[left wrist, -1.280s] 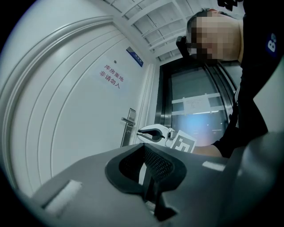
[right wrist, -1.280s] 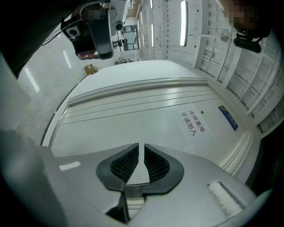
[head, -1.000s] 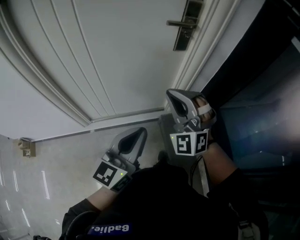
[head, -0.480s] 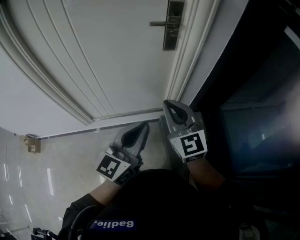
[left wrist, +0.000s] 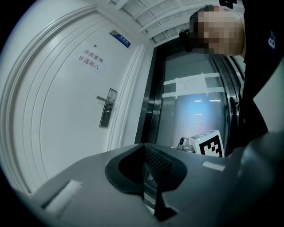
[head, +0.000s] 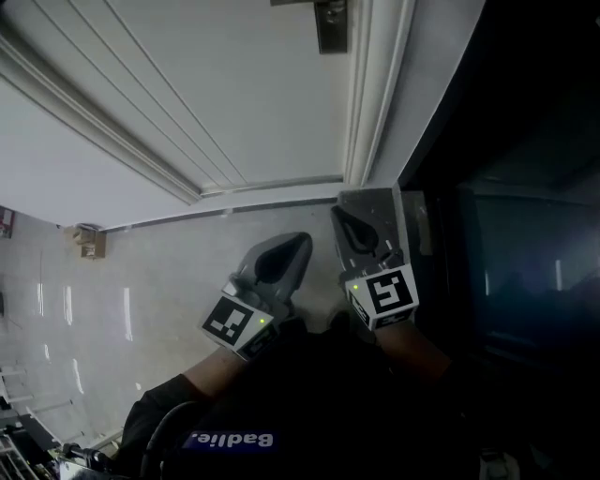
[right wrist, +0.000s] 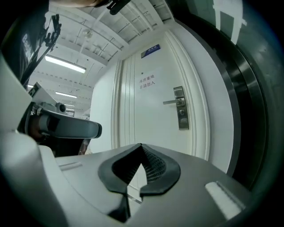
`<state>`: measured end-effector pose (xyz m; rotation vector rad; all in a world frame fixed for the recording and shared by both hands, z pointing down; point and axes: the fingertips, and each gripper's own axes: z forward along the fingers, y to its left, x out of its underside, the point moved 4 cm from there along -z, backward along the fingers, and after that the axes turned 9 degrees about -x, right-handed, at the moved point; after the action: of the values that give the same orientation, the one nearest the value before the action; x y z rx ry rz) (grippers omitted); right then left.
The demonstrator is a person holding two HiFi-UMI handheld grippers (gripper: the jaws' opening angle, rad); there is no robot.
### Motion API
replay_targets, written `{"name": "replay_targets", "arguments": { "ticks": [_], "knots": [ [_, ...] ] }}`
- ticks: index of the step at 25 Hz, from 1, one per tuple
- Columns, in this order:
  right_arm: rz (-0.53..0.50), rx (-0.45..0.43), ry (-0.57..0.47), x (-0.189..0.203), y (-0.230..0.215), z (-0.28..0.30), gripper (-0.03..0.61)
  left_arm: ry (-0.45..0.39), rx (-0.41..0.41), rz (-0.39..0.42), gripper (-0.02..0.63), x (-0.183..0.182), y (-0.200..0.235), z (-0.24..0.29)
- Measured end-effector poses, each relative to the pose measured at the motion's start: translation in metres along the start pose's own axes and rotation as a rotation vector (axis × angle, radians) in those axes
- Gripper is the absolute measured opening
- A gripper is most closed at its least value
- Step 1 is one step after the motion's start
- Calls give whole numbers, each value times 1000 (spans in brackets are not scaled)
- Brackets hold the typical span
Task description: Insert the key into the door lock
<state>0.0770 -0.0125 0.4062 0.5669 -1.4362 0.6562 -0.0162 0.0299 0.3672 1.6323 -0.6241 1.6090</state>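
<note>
The white door [head: 234, 84] fills the top of the head view, its lock plate [head: 330, 23] cut off by the upper edge. In the left gripper view the lever handle and lock plate [left wrist: 106, 108] are small and far off. The right gripper view also has the lock plate [right wrist: 180, 108] at a distance. My left gripper [head: 298, 242] and right gripper [head: 339, 214] hang side by side low over the floor, well short of the door. Left gripper [left wrist: 143, 145] is shut, and right gripper [right wrist: 141, 145] is shut too. No key shows in any view.
A dark glass-and-metal frame [head: 487, 187] runs along the right of the door. A small door stop [head: 89, 241] sits on the glossy floor [head: 141, 291] at left. Red lettering [left wrist: 88, 60] and a blue plate are on the door. The person's dark clothing [head: 309, 412] fills the bottom.
Both grippers have dropped lower and drawn back from the door. The lock has slid to the top edge of the head view. The right gripper has rolled, so its marker cube now faces up.
</note>
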Motion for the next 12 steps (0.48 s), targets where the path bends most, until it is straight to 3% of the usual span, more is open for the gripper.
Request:
{"name": "replay_targets", "arguments": {
  "ticks": [5, 12],
  "knots": [
    [55, -28, 8, 18, 16, -15, 3, 42, -7, 21, 20, 13, -15, -13],
    [22, -66, -10, 4, 72, -22, 3, 1, 17, 20, 20, 8, -13, -53]
  ]
}}
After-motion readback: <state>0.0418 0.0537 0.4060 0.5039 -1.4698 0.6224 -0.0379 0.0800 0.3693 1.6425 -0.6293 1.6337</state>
